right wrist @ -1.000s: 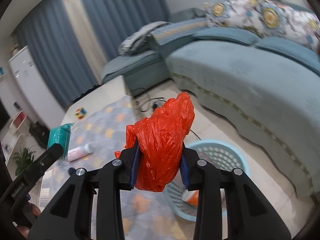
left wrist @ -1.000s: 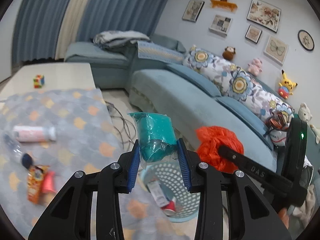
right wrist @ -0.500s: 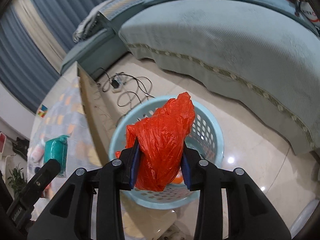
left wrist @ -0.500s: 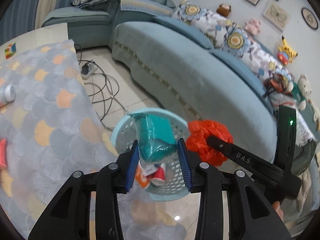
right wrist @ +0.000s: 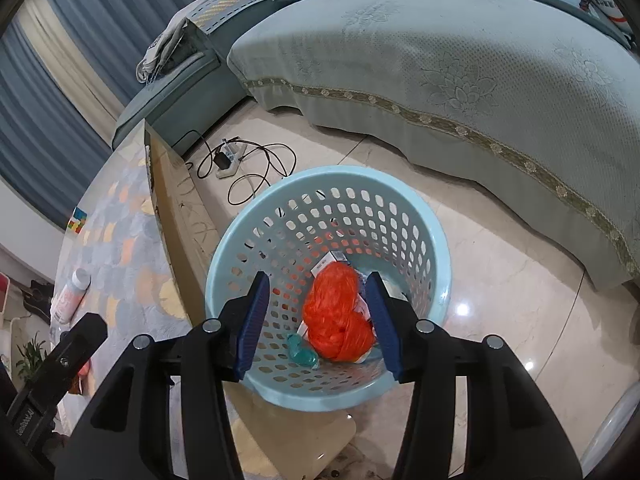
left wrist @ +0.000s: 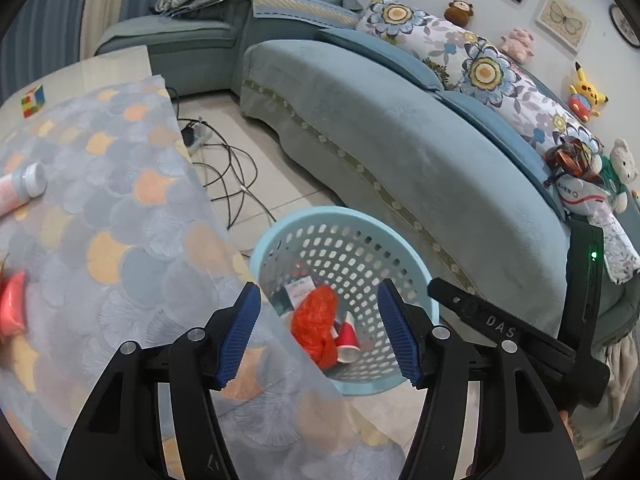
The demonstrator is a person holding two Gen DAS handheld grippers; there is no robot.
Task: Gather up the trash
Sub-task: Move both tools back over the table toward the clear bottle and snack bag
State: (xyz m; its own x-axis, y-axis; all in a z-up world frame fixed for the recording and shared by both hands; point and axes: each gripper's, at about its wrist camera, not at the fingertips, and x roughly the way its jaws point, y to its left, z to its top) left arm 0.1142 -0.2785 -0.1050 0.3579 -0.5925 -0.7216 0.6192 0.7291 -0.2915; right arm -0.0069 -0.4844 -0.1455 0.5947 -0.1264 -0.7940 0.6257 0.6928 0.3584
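A light blue perforated basket [left wrist: 416, 258] [right wrist: 438, 248] stands on the tiled floor beside the table. Inside it lie a crumpled red plastic bag [left wrist: 316, 322] [right wrist: 336, 312], a teal packet [right wrist: 302, 352], a red cup [left wrist: 347, 338] and a white carton [left wrist: 298, 290]. My left gripper [left wrist: 320, 334] hangs over the basket's near rim, its jaws opening, with nothing pressed between the blue pads. My right gripper [right wrist: 316, 320] is directly above the basket, jaws also opening; the red bag lies below them, free of the pads.
The table with a scale-patterned cloth [left wrist: 100, 208] lies to the left, bearing a pink-white bottle [left wrist: 20, 190], a red wrapper [left wrist: 10, 308] and a colour cube [left wrist: 33, 101]. A power strip with cables [right wrist: 232, 160] lies on the floor. A long teal sofa [left wrist: 400, 140] runs behind.
Both grippers dropped toward the basket and then opened. The teal packet left my left gripper and the red bag left my right; both now lie inside the basket.
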